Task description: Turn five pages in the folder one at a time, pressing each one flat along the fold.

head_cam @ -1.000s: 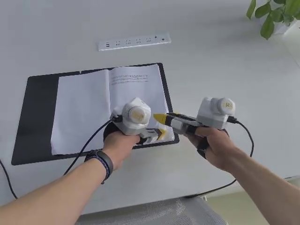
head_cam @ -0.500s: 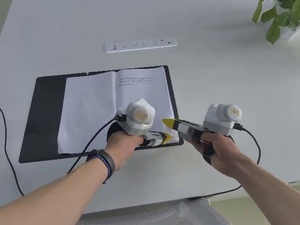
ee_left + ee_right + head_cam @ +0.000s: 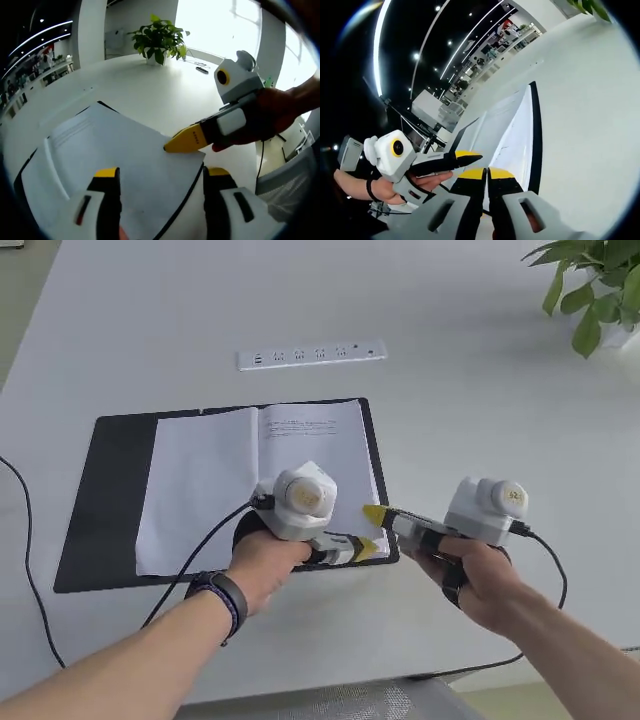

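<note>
White tabletop point(image 3: 480, 400) runs across the head view, with a black cable point(image 3: 28, 540) trailing down its left side. Next comes the black folder point(image 3: 110, 490), lying open and flat. Its bare inner cover shows at the left, and white pages point(image 3: 200, 480) spread over the middle and right. The right-hand page carries a few lines of print near its top. Beyond the folder's far edge, apart from it, lies a white power strip point(image 3: 312, 355). Over the folder's near right corner the left gripper point(image 3: 360, 548) is held in the left hand point(image 3: 262, 560), which wears a dark wristband point(image 3: 222, 592). In the left gripper view its yellow-tipped jaws stand wide apart above the page. Just to its right, the right gripper point(image 3: 374, 514) points leftward. Its jaws are pressed together to a narrow point that meets the right edge of the top page near the corner. Whether paper is caught between them cannot be told. A green plant point(image 3: 600, 285) stands at the far right corner.
</note>
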Available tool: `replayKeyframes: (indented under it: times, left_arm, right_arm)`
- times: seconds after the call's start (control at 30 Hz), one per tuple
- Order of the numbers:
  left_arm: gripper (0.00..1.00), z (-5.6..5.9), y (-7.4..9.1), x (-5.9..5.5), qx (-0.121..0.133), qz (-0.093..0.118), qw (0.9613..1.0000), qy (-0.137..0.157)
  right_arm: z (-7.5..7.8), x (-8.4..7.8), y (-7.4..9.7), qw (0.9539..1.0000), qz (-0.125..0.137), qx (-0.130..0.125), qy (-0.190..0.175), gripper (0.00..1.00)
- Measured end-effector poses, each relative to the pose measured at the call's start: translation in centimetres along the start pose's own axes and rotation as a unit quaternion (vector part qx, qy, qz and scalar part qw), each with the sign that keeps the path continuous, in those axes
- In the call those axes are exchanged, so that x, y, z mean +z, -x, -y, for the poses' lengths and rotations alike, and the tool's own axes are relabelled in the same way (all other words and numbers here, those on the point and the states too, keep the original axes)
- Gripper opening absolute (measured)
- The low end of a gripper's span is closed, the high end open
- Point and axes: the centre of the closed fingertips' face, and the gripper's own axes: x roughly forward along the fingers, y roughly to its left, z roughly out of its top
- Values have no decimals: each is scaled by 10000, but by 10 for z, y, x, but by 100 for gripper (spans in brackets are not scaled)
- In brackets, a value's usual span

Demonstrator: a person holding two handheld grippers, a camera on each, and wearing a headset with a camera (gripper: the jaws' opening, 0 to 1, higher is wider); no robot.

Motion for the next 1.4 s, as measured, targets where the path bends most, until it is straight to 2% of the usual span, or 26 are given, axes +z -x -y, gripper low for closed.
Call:
replayKeyframes:
  times: [0.17, 0.43, 0.73, 0.9, 1.17, 1.4]
  left_arm:
    - [68, -3, 10, 0, 44, 56, 10000, 5]
    - [70, -10, 28, -7, 129, 146, 9998, 107]
    - [70, -24, 49, -10, 255, 259, 9992, 169]
    - [71, -32, 67, -11, 346, 396, 9984, 194]
    - [72, -55, 99, -25, 571, 508, 9966, 298]
    - [72, -77, 132, -36, 827, 652, 9935, 442]
  right_arm:
    - [-5, 2, -1, 10000, 6, -1, -14, 0]
    - [-9, 5, -2, 9999, 90, 5, -98, 0]
    - [-26, 13, -6, 9998, 173, 63, 72, 0]
    - [-40, 19, -11, 9994, 279, 167, 103, 0]
    - [-63, 20, -22, 9988, 259, 326, 275, 0]
    - [-91, 23, -41, 9972, 210, 530, 474, 0]
